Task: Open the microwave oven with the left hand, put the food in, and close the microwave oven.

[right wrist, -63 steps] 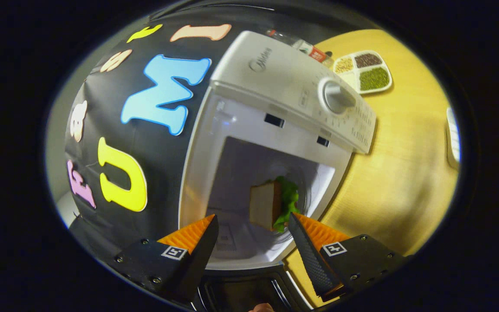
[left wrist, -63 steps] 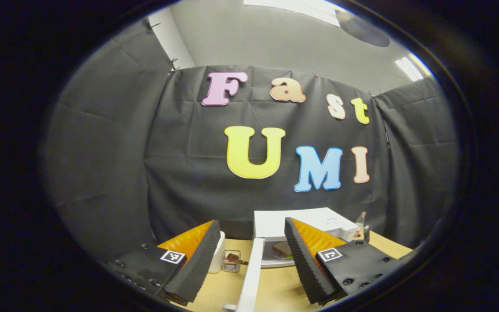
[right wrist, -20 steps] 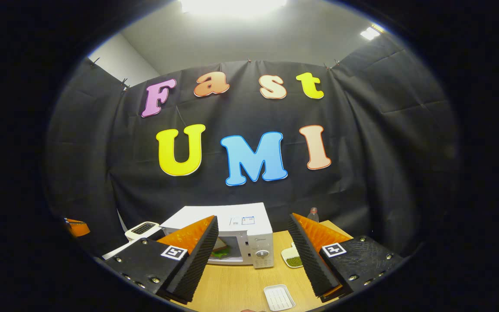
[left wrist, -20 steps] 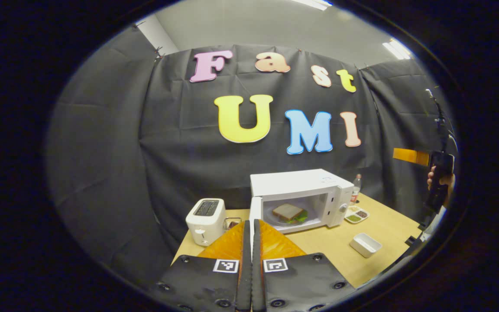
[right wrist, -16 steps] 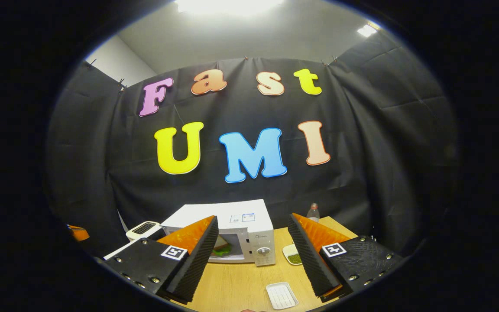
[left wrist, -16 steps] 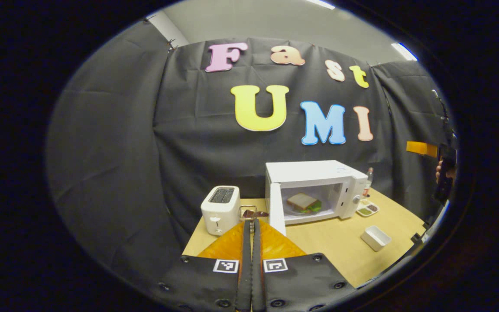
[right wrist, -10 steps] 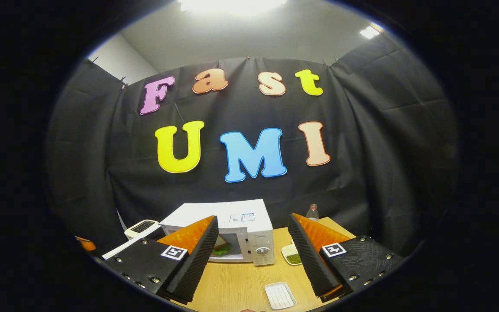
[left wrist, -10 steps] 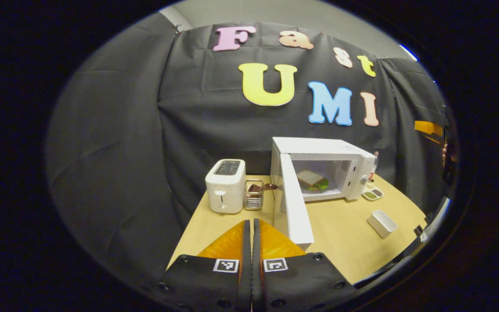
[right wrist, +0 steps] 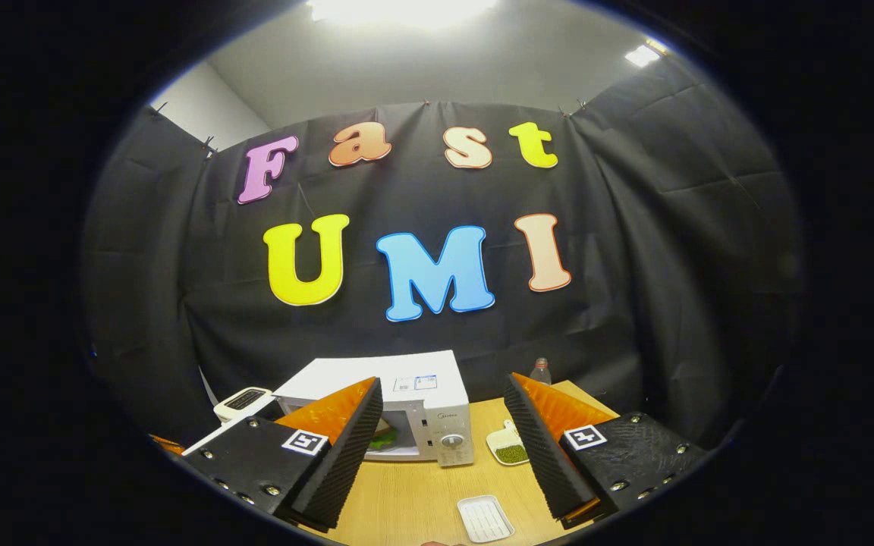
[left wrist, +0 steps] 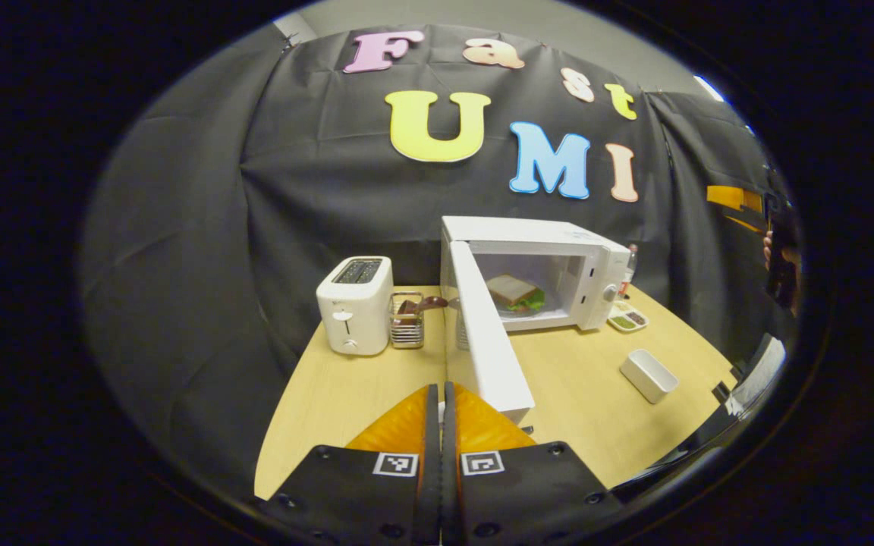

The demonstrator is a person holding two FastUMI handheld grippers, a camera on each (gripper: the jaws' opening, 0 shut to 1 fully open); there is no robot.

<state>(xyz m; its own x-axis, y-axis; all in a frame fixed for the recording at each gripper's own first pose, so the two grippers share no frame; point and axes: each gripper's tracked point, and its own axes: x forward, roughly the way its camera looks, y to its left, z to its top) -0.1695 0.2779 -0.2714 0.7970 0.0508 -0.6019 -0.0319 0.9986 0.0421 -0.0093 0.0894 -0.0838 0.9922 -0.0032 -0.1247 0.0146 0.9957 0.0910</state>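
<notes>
Wooden surface [left wrist: 346, 394] stretches away from the left gripper [left wrist: 441, 413], whose 2 fingers are pressed together with nothing between them, low over the near part of the top. Just ahead and slightly right of them stands the free end of the microwave door [left wrist: 488, 349], swung wide and pointing back toward the camera, its long axis running from that end to the hinge at the left front corner of the microwave [left wrist: 536, 262]. Bare wood lies on both sides of the door. To its right a small white tray [left wrist: 649, 374] sits alone near the surface's right edge; farther back a divided dish [left wrist: 628, 319] lies by the oven's right side. To the door's left, a wire rack [left wrist: 407, 326] and a white toaster [left wrist: 355, 303] stand side by side, close to the back wall.

Inside the open cavity the sandwich [left wrist: 514, 292] lies flat on the turntable, bread on top and green leaves showing at its right.

In the right gripper view, the right gripper [right wrist: 443, 425] is held high, fingers well apart and holding nothing; in the left gripper view it appears at the far right, with the hand [left wrist: 771, 250] that holds it.

Compared with 0.5 s ago, the left gripper view has swung a little rightward, so toaster and oven sit farther left in it, and the door's end is now nearer the fingers.
</notes>
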